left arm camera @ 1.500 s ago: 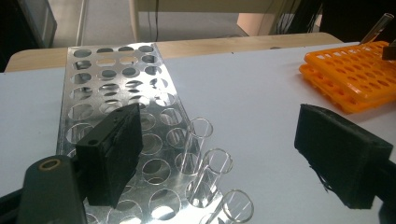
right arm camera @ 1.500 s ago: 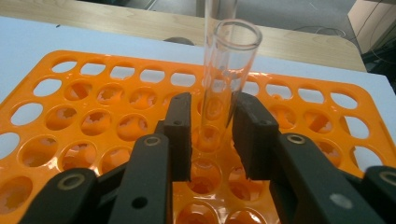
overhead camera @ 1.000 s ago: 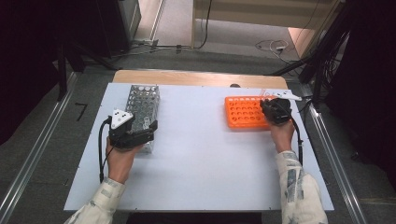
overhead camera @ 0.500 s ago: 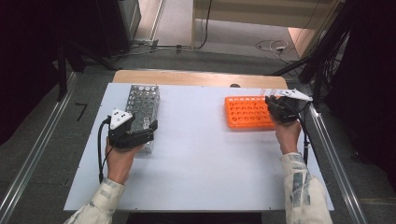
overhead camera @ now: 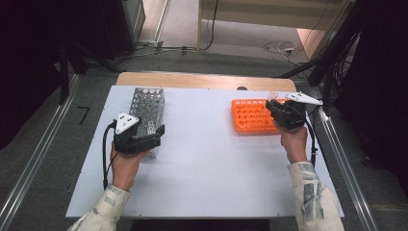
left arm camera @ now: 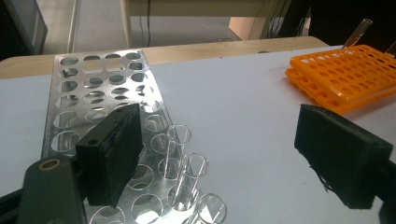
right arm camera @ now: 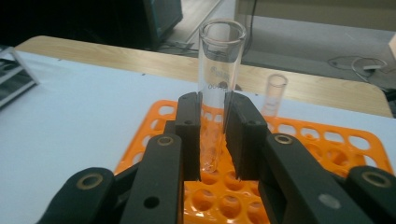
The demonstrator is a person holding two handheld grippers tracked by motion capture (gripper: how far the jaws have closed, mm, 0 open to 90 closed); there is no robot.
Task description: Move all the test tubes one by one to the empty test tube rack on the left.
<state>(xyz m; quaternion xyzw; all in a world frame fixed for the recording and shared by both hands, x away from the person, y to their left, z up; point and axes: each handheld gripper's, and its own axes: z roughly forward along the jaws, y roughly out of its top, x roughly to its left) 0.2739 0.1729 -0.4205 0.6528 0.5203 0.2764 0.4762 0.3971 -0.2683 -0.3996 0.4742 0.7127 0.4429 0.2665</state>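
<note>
White table [overhead camera: 216, 163], tube [right arm camera: 219, 70] in right tongs [right arm camera: 214, 135].

I see a clear glass test tube [right arm camera: 219, 70] upright above the orange rack [right arm camera: 327, 154], its rounded bottom just over the holes; a second tube [right arm camera: 274, 95] stands in that rack's far row. Three more tubes [left arm camera: 187, 172] stand in the metal rack [left arm camera: 93, 88].

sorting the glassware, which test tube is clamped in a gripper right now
The test tube between the right gripper jaws, above the orange rack; the others stand free in racks.
</note>
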